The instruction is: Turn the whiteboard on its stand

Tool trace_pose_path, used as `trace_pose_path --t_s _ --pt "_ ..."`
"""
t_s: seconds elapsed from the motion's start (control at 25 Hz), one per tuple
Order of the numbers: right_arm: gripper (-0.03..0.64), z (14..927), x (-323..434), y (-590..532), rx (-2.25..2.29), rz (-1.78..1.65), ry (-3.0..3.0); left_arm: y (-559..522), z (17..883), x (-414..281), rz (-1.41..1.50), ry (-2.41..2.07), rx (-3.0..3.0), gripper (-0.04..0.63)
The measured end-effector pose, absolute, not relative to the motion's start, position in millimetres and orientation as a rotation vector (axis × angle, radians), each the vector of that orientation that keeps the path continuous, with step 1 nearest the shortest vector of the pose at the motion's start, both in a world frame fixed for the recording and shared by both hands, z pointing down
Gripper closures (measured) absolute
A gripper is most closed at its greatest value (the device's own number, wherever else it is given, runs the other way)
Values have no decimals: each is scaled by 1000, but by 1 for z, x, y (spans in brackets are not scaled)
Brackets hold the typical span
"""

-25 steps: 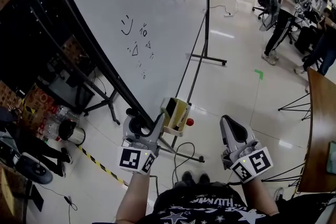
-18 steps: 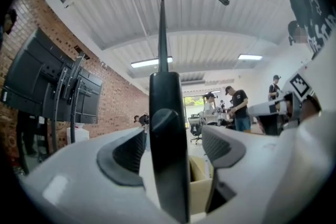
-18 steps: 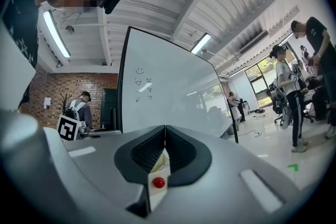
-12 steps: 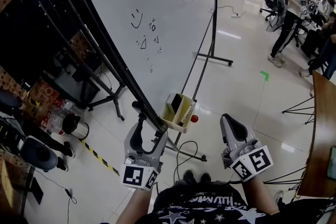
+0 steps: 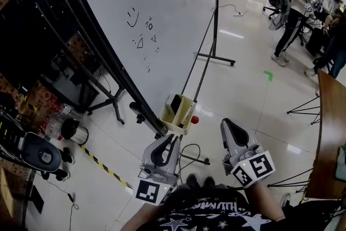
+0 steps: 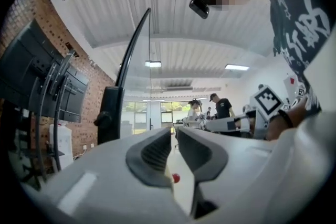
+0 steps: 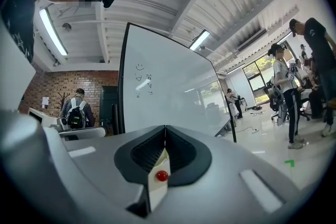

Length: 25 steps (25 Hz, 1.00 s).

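Whiteboard (image 5: 162,2) filled the upper left of the head view, its glossy white face leaning back from upright and mirroring the room. Its long black-framed edge (image 5: 102,57) ran from the top left corner down toward the middle, just ahead of the grippers. A few small black marker doodles (image 5: 141,35) sat on the face. One thin black stand post (image 5: 215,13) rose at the far end. One yellowish open-topped holder (image 5: 177,112) hung at the near lower corner, with one red ball (image 5: 194,119) beside it. Two grey plastic grippers were low in the picture: the left gripper (image 5: 169,139) just below the corner and touching nothing, the right gripper (image 5: 227,125) off to its right, well apart from the board. One standing person (image 5: 294,2) was far off on the shiny tiled floor (image 5: 243,84).

In the left gripper view the board showed edge-on as one thin dark curved line (image 6: 134,44) above a black stand upright (image 6: 107,113). The left gripper's (image 6: 173,135) ribbed dark pads stood a narrow slit apart and were closing, with nothing between them.

In the right gripper view the board's (image 7: 173,97) broad face stood tall and slightly curved by the lens, doodles (image 7: 143,78) near its top left. The right gripper's (image 7: 165,131) jaws met at their tips, empty; the holder (image 7: 156,189) and ball (image 7: 162,176) showed beyond them.
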State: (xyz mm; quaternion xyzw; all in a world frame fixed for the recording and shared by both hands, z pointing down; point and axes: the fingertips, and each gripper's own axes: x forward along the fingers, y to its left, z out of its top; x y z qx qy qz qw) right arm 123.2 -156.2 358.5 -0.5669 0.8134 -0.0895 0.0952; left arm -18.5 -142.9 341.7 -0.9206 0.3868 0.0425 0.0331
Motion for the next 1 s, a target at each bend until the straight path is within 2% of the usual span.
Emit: trace_pose_path --t_s 0.2,1.0 --pt "609 357 122 -148 -1687 -257 2407 -157 332 6 155 1143 -2851 594" --pt "609 363 112 -150 -1738 -181 2509 -185 341 41 102 1088 -2943 595"
